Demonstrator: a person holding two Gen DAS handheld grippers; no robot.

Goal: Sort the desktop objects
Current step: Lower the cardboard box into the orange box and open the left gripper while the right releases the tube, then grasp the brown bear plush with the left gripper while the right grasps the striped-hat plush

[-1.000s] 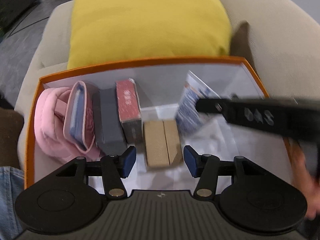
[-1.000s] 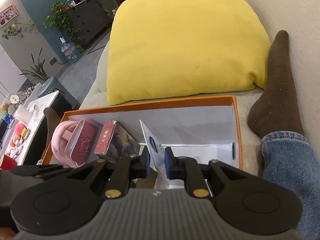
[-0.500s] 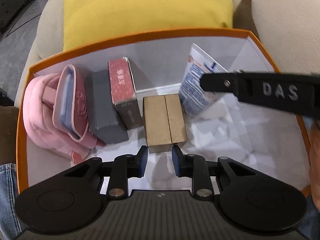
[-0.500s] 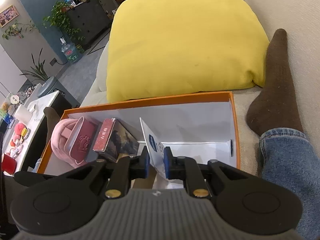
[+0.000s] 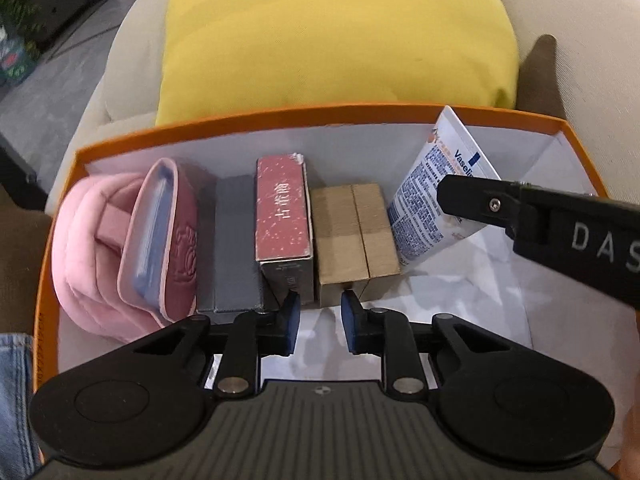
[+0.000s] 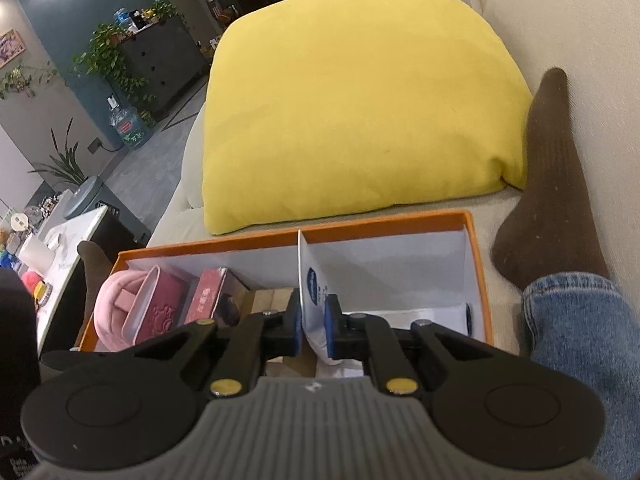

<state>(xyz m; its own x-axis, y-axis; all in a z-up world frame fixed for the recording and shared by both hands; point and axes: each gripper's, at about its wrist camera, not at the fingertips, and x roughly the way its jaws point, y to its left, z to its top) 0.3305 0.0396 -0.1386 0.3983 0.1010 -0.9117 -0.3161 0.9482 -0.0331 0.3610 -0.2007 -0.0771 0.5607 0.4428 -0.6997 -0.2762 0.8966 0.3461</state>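
1. An orange box (image 5: 56, 248) with a white inside sits on a beige sofa (image 6: 568, 32), its far side just in front of a yellow cushion (image 6: 360, 112).
2. Inside the box a row of things stands packed side by side. From the left wrist view, left to right: a pink pouch (image 5: 88, 248), a pink case (image 5: 168, 240) leaning against it, a grey box (image 5: 234, 240), a red box (image 5: 284, 212) with white lettering, and two tan blocks (image 5: 354, 232) pressed together.
3. To the right of the tan blocks a white tube (image 5: 436, 184) with blue print stands tilted, its flat crimped end up near the box's far rim.
4. The right part of the box floor is bare white paper.
5. The right hand-held gripper (image 6: 312, 332) is nearly closed, its blue pads pressing on the lower part of the white tube and holding it inside the box.
6. The left hand-held gripper (image 5: 316, 320) points down into the box at the near ends of the red box and the tan blocks. Its jaws are closing with a narrow gap left; nothing lies between the pads, which touch no object.
7. A leg in blue jeans (image 6: 580, 328) with a brown sock (image 6: 548, 184) rests on the sofa to the right of the box.
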